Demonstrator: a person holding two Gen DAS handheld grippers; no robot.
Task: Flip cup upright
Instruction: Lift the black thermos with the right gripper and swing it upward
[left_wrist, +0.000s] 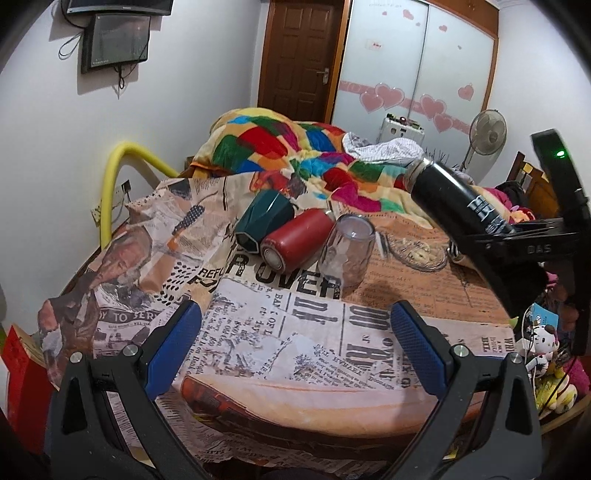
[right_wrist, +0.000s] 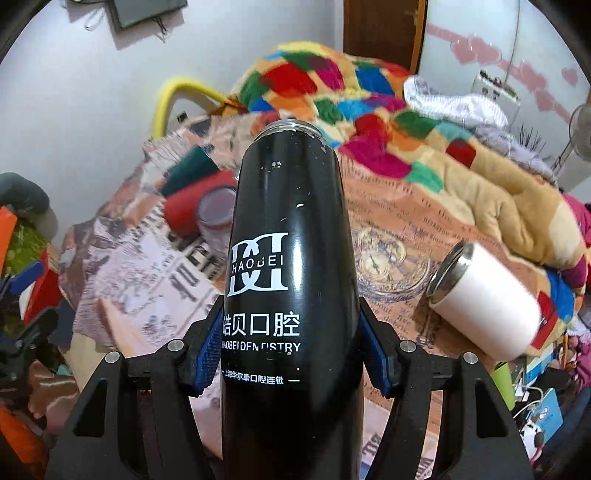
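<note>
My right gripper (right_wrist: 291, 350) is shut on a tall black cup (right_wrist: 291, 236) with white HAOBEI lettering, holding it in the air, tilted, its metal-rimmed mouth pointing away. The same cup (left_wrist: 450, 199) and right gripper (left_wrist: 524, 243) show at the right of the left wrist view. My left gripper (left_wrist: 295, 332) is open and empty above the newspaper-print cloth (left_wrist: 280, 332). A green cup (left_wrist: 262, 218) and a red cup (left_wrist: 295, 240) lie on their sides. A clear glass (left_wrist: 345, 254) stands mouth down. A white cup (right_wrist: 487, 302) lies on its side at the right.
A colourful patchwork blanket (left_wrist: 295, 147) is heaped behind the cups. A yellow padded rail (left_wrist: 114, 173) curves at the left. A fan (left_wrist: 487, 133), a door and a wardrobe stand at the back. Toys and cables (left_wrist: 546, 347) clutter the right edge.
</note>
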